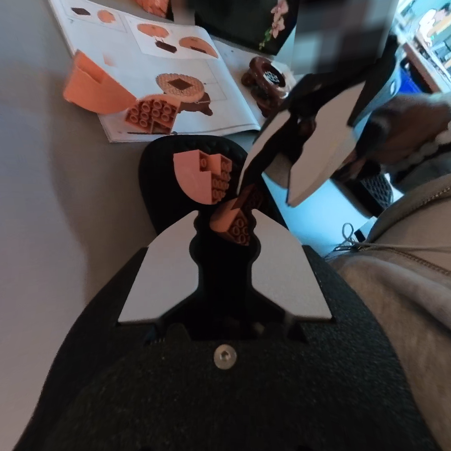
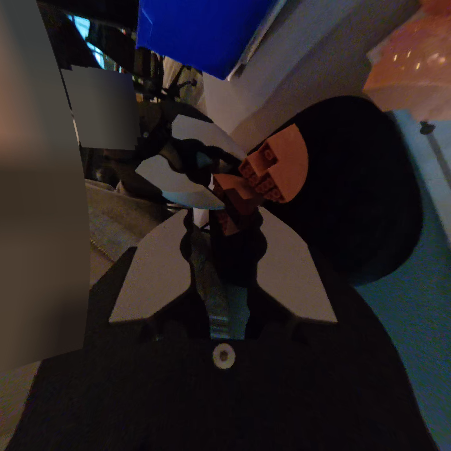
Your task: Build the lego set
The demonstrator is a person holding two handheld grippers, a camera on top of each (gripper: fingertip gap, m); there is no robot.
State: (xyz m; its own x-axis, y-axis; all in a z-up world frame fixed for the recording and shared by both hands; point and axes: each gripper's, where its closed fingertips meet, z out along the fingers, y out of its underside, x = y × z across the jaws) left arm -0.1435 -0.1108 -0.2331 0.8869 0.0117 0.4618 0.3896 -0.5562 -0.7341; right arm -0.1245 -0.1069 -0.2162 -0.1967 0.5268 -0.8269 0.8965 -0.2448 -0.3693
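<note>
Overhead, two peach brick assemblies: one (image 1: 230,224) between left jaws, one (image 1: 195,180) loose.

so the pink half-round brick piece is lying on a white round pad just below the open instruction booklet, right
Not quite: the round pad is black, not white. The left wrist view shows the pink half-round brick piece lying on it, just below the open instruction booklet.
</note>
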